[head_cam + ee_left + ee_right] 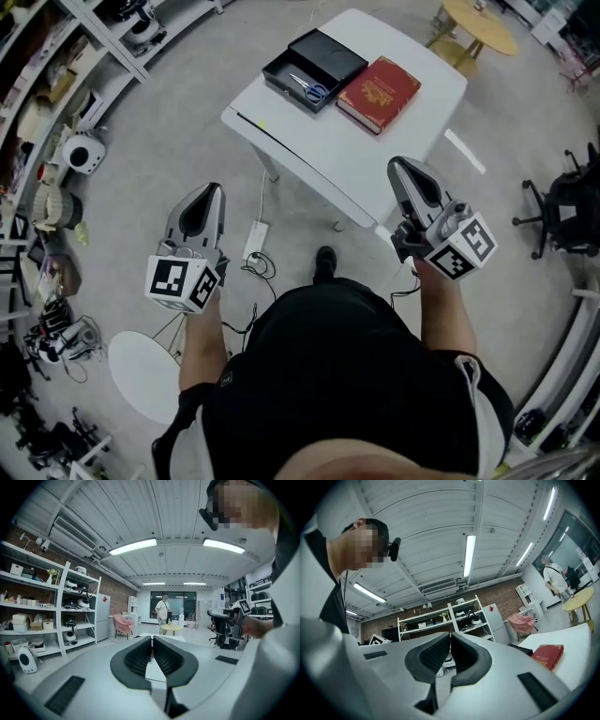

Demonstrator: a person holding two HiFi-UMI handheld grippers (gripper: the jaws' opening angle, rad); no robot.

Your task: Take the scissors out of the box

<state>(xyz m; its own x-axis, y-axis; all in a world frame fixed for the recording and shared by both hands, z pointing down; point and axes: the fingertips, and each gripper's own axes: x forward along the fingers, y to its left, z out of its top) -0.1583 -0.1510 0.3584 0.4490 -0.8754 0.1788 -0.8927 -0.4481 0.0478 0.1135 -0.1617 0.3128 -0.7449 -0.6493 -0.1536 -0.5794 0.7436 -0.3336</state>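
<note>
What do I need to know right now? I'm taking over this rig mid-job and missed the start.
Grippers: the left gripper is shut and empty, held in the air short of the table. The right gripper is the same.
Things: the scissors lie inside the open black box on the far part of the white table, next to a red book.
Done: nothing yet; the scissors are untouched.
Left: step up to the table, open a gripper, grasp the scissors and lift them out of the box.
</note>
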